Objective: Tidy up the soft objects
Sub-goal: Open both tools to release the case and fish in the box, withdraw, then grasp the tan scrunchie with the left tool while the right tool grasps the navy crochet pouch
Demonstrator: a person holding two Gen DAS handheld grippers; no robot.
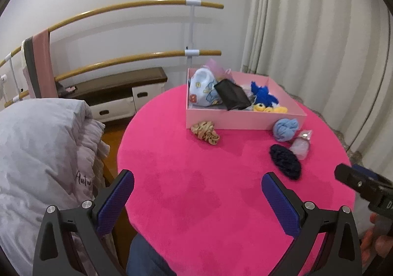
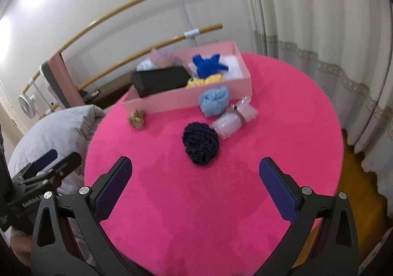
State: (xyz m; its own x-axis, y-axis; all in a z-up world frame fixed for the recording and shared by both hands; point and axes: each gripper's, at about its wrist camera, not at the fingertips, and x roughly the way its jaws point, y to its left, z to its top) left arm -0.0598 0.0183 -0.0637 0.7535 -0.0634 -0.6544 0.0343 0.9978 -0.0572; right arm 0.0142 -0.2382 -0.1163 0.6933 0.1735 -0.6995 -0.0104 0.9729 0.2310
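Note:
A pink box (image 1: 245,122) (image 2: 172,101) stands at the far side of the round pink table (image 1: 221,190) (image 2: 270,153); it holds a blue and yellow plush (image 1: 264,96) (image 2: 208,67), a black pouch (image 1: 232,98) (image 2: 162,80) and a patterned white cloth (image 1: 201,88). In front of the box lie a beige scrunchie (image 1: 205,132) (image 2: 138,117), a light blue cloth ball (image 1: 285,129) (image 2: 213,101), a clear wrapped packet (image 1: 301,144) (image 2: 233,120) and a dark navy knitted piece (image 1: 286,161) (image 2: 200,143). My left gripper (image 1: 197,192) hovers open over the near table. My right gripper (image 2: 195,182) is open, just short of the navy piece.
A grey duvet (image 1: 41,153) (image 2: 51,133) is piled left of the table. Wooden rails (image 1: 137,6) and a low dark-topped cabinet (image 1: 118,89) stand behind. Cream curtains (image 1: 319,30) (image 2: 319,30) hang to the right. The right gripper's body (image 1: 363,187) shows at the left view's right edge.

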